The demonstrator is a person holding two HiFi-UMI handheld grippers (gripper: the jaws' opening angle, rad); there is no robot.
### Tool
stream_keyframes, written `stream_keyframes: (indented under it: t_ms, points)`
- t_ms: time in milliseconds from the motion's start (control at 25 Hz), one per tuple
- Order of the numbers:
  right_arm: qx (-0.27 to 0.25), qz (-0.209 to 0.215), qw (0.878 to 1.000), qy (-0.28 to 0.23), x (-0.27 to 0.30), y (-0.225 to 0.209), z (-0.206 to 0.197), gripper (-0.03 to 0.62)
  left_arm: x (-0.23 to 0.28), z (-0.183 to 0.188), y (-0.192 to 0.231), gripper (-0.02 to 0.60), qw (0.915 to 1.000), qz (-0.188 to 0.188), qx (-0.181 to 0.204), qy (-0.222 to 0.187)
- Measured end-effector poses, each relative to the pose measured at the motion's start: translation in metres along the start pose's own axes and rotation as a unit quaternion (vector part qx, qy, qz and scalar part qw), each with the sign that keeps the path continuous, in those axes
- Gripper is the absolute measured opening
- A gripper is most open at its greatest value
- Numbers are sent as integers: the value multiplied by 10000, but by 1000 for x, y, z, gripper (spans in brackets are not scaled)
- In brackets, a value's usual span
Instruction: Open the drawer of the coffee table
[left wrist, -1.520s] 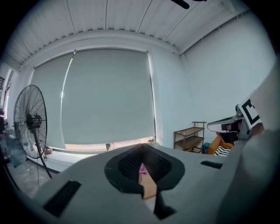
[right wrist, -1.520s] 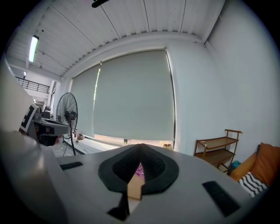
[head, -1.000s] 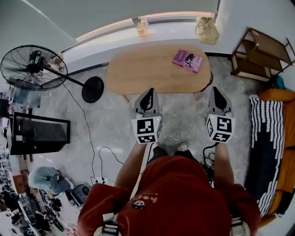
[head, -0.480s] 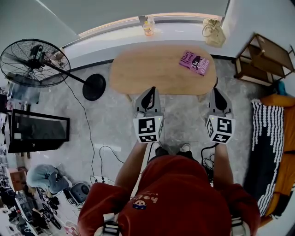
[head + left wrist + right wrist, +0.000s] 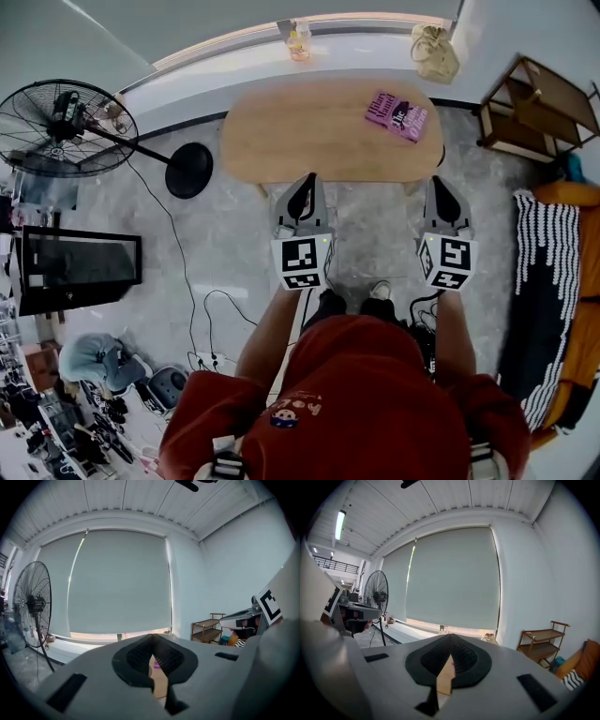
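The oval wooden coffee table stands ahead of me, with a pink book on its right end. No drawer shows from above. My left gripper is shut and empty, its tip over the table's near edge in the head view. My right gripper is also shut and empty, just in front of the table's right end. In the left gripper view the left gripper has its jaws closed, with a sliver of table top behind them. The right gripper looks the same in the right gripper view.
A standing fan with a round black base is at the left, with cables on the floor. A bottle and a bag sit on the window ledge. A wooden shelf and a striped cushion are at the right.
Both grippers have edged forward toward the table along with the person. Both stay shut and empty.
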State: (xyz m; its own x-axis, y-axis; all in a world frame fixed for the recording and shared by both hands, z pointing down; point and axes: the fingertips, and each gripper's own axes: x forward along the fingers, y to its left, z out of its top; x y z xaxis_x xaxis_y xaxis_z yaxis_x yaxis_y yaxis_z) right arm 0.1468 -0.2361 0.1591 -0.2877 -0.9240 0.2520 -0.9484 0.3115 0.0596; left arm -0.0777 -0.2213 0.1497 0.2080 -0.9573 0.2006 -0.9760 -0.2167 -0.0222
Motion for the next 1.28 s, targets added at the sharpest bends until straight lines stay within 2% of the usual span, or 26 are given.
stream_keyframes:
  t_ms: [320, 720, 760, 840, 1120, 1280]
  points:
    - [108, 147, 9994, 310, 16, 23, -49, -3, 10, -39, 2, 5, 9998, -51, -63, 170]
    - [275, 244, 9975, 595, 44, 49, -146, -3, 28, -141, -4, 5, 9984, -211, -62, 530]
    - [318, 245, 9975, 587, 46, 51, -153, 11, 29, -149, -4, 5, 9983, -232, -63, 540]
    - [458, 264, 9969, 589, 50, 54, -168, 168, 30, -162, -5, 5, 9982, -269, -66, 533]
    - [656, 368, 9938, 814, 67, 62, -232, 247, 43, -220, -9, 5, 9978, -281, -173, 576]
    - [854, 395, 9924, 788, 77, 71, -272, 256, 51, -260, -5, 5, 9981, -286, -147, 533]
